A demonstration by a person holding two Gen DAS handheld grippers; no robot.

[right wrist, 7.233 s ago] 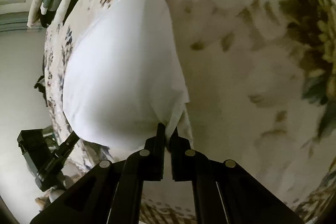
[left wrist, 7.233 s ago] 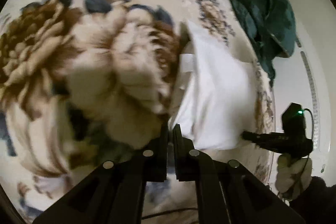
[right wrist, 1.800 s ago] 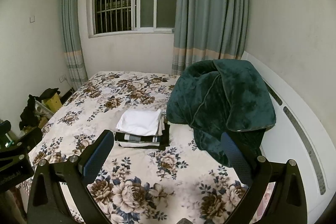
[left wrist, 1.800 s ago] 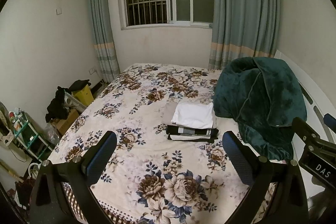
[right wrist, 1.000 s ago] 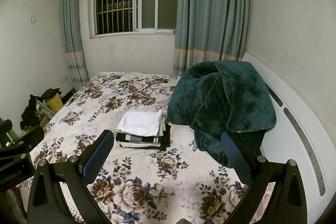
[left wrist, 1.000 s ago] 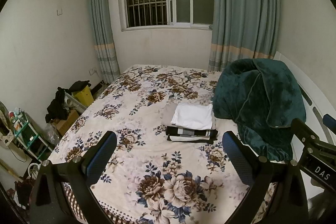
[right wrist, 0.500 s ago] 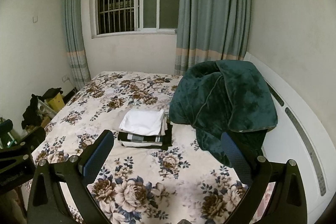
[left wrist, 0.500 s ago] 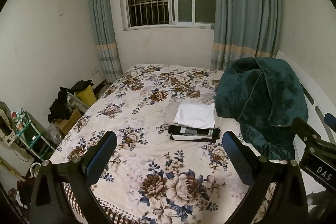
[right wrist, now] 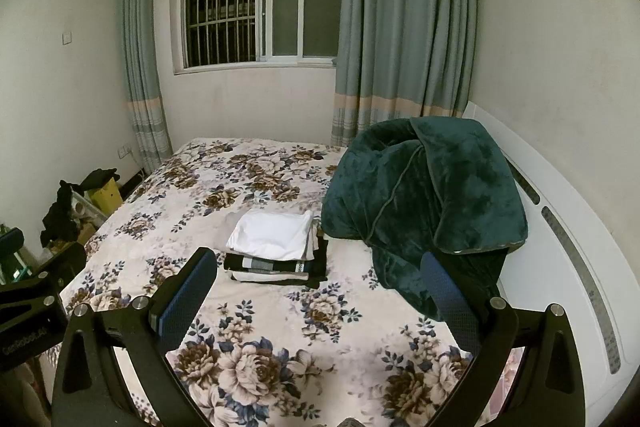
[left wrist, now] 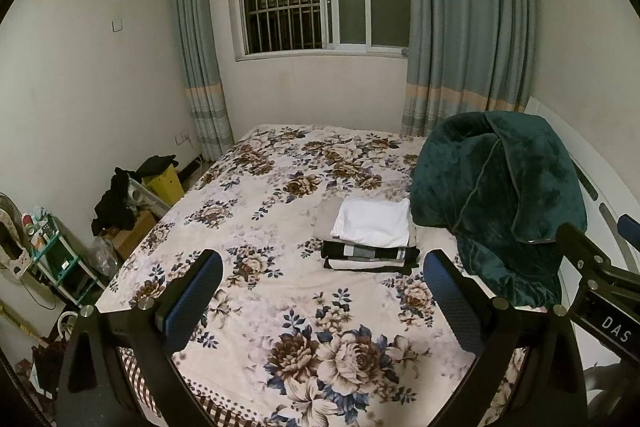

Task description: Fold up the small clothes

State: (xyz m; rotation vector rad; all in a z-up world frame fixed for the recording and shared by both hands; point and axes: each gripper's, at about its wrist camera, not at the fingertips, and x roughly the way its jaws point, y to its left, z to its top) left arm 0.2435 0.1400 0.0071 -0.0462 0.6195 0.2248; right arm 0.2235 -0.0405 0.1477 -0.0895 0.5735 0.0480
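A folded white garment (left wrist: 372, 221) lies on top of a stack of folded dark and striped clothes (left wrist: 370, 257) on the flowered bed (left wrist: 280, 291). The white garment (right wrist: 272, 235) and the stack (right wrist: 276, 267) also show in the right wrist view. My left gripper (left wrist: 322, 287) is open and empty, held back from the bed's near end. My right gripper (right wrist: 318, 287) is open and empty, also well short of the stack. The right gripper's body shows at the right edge of the left wrist view (left wrist: 600, 291).
A dark green blanket (right wrist: 424, 195) is heaped at the bed's right side against the white headboard (right wrist: 568, 247). Boxes, dark clothes and a yellow bin (left wrist: 164, 181) sit on the floor to the left. A small shelf (left wrist: 48, 251) stands by the left wall.
Seven seconds ago both grippers were shut on the white garment, close over the bed. Now both are open and pulled far back. In the last second both views drifted only slightly.
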